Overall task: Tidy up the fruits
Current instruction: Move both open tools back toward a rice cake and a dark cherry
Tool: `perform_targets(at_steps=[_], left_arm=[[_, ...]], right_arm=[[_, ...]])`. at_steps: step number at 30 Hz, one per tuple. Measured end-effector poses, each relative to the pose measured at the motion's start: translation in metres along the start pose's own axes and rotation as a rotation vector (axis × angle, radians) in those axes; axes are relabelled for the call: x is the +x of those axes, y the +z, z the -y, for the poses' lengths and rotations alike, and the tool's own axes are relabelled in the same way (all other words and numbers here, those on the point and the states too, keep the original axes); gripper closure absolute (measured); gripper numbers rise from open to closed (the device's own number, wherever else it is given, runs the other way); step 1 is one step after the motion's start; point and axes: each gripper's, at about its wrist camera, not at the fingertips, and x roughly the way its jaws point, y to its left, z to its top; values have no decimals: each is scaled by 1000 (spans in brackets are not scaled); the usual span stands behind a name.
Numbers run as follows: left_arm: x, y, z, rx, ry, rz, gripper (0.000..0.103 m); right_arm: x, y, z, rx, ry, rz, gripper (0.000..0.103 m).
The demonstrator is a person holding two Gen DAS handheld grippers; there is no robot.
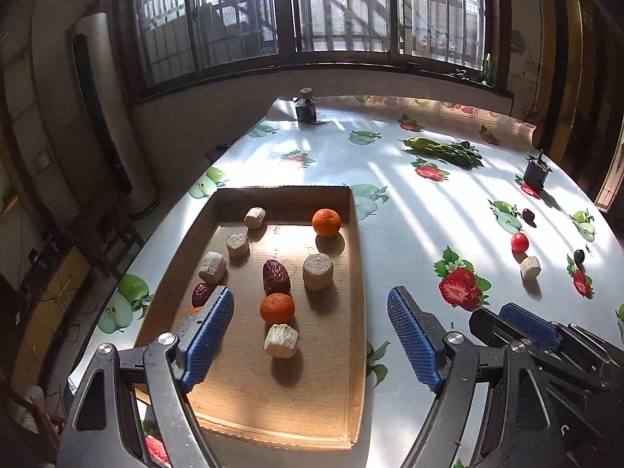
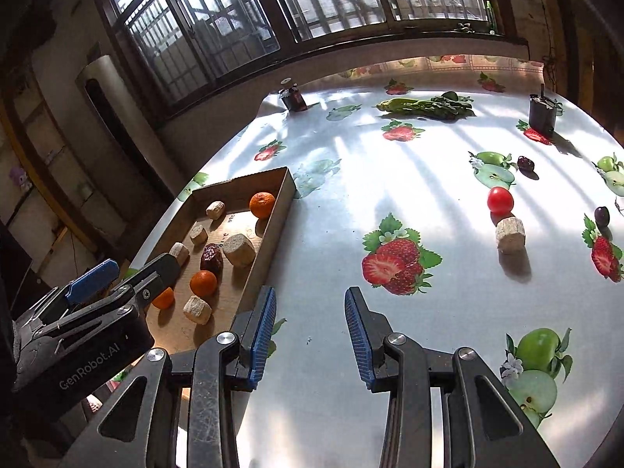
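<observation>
Both tools spread empty: left tool [image 1: 310, 335] over the tray [image 1: 357, 312], right tool [image 2: 310, 335] above bare tabletop [image 2: 331, 390].

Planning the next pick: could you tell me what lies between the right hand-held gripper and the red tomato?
Only bare tablecloth between the right hand-held gripper and red tomato, in the right wrist view.

Sunlight streams through barred windows [image 1: 304, 7] onto the table [image 1: 409, 210].

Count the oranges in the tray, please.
3. One orange sits at the far right corner of the tray, one lies mid-tray, and one is at the near left, partly behind the left gripper. The grippers may hide more.
</observation>
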Motion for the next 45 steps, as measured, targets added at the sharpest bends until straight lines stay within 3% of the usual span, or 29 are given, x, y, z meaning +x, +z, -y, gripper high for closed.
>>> perform_targets(at_steps=[15,21,24,29,34,39,45], left_arm=[[12,1,33,57,-14,-42,22],[24,0,47,65,-46,-87,22],[31,-2,58,69,-84,-118,22],[44,0,85,86,-150,-161,22],[55,15,124,110,-233,-189,22],[73,21,183,173,-324,-213,23],[95,16,230,211,-393,-213,23]], right_arm=[[-5,1,37,67,-2,5,63],[-18,7,74,112,-27,17,63],[-35,16,107,110,-86,39,63],[-63,34,179,125,-267,36,63],[-80,55,246,195,-346,48,63],[-59,69,292,287,-326,23,63],[-27,68,300,258,-326,-16,64]])
